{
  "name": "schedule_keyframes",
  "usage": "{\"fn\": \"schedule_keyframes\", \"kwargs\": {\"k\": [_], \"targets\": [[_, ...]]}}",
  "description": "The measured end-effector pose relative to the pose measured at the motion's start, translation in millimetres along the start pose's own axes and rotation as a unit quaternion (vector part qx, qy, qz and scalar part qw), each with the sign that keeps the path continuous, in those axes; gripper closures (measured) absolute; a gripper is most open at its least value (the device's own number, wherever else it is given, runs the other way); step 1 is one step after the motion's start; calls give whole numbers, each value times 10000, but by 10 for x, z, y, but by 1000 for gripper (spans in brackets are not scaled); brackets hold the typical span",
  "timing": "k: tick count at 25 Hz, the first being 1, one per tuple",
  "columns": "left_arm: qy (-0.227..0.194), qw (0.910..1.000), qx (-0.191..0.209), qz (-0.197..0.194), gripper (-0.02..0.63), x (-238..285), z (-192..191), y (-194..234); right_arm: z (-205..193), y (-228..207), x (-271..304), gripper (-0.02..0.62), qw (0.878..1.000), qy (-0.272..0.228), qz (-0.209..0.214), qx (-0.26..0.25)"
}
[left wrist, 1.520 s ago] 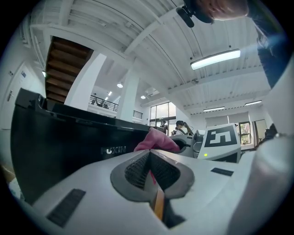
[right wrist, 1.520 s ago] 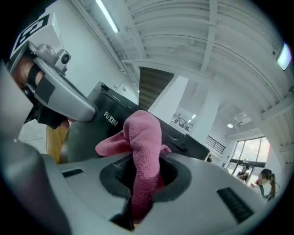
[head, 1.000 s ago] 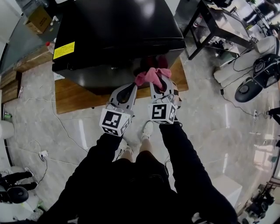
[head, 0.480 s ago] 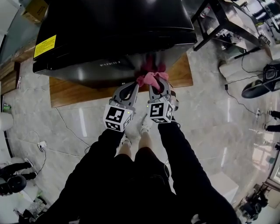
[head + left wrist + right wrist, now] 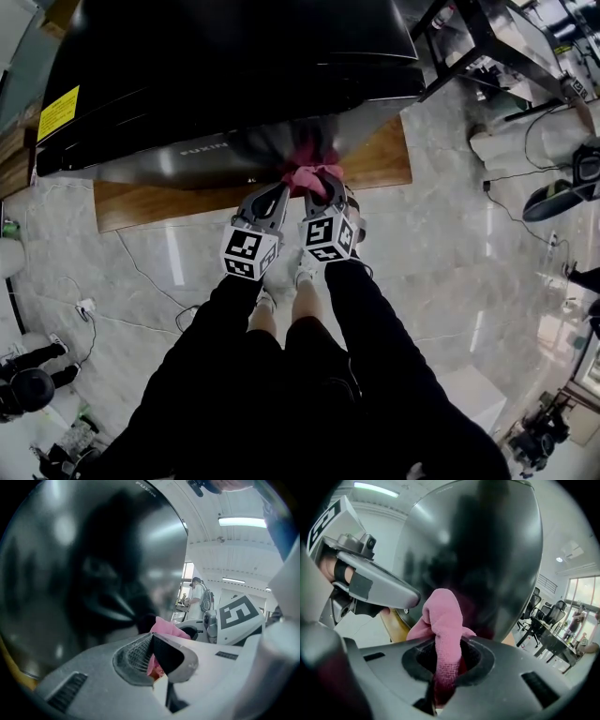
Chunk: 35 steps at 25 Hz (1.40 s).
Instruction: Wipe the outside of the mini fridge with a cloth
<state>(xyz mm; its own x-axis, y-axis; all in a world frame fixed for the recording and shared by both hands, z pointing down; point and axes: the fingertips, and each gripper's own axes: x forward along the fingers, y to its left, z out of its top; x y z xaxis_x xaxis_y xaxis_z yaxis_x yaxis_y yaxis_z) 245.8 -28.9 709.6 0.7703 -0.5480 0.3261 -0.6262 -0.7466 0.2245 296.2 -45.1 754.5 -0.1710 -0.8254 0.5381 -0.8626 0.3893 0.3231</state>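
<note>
A black mini fridge (image 5: 234,56) stands on a low wooden platform (image 5: 380,161). My right gripper (image 5: 321,194) is shut on a pink cloth (image 5: 305,175) and presses it against the fridge's glossy front near its lower edge. In the right gripper view the cloth (image 5: 443,616) bunches up out of the closed jaws of the right gripper (image 5: 443,667) against the fridge (image 5: 487,550). My left gripper (image 5: 274,197) is shut and sits just left of the cloth, close to the fridge front (image 5: 93,564). The left gripper (image 5: 152,660) holds nothing; the cloth (image 5: 168,628) shows beyond it.
A yellow label (image 5: 58,112) is on the fridge's top left. A black-framed desk (image 5: 487,37) stands to the right, a chair base (image 5: 553,199) beyond it. Cables (image 5: 141,272) trail over the glossy tiled floor. The person's legs are below the grippers.
Both grippers have drawn closer together and the cloth has slid a little to the left and down the fridge's front. The head view has shifted, showing more of the fridge front.
</note>
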Motion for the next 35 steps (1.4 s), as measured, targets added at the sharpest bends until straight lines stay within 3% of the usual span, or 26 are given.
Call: {"fn": "schedule_keyframes", "kwargs": {"k": [8, 14, 19, 25, 31, 35], "targets": [[108, 9998, -110, 100, 600, -33, -102, 37, -399, 137, 292, 535, 9953, 760, 531, 289], [35, 9999, -117, 120, 600, -279, 87, 72, -300, 132, 191, 534, 9940, 867, 573, 336], [-110, 9998, -173, 80, 600, -776, 389, 42, 255, 216, -322, 534, 9972, 269, 557, 412], [-456, 9987, -204, -138, 600, -1743, 895, 75, 1327, 683, -1192, 532, 9910, -807, 853, 642], [-692, 9934, 763, -499, 600, -2638, 1376, -212, 2106, 1081, -1972, 532, 9788, -1386, 1056, 1080], [-969, 9911, 650, -649, 600, -3118, 1634, -296, 2613, 1283, -2407, 534, 9691, -1847, 1124, 1191]]}}
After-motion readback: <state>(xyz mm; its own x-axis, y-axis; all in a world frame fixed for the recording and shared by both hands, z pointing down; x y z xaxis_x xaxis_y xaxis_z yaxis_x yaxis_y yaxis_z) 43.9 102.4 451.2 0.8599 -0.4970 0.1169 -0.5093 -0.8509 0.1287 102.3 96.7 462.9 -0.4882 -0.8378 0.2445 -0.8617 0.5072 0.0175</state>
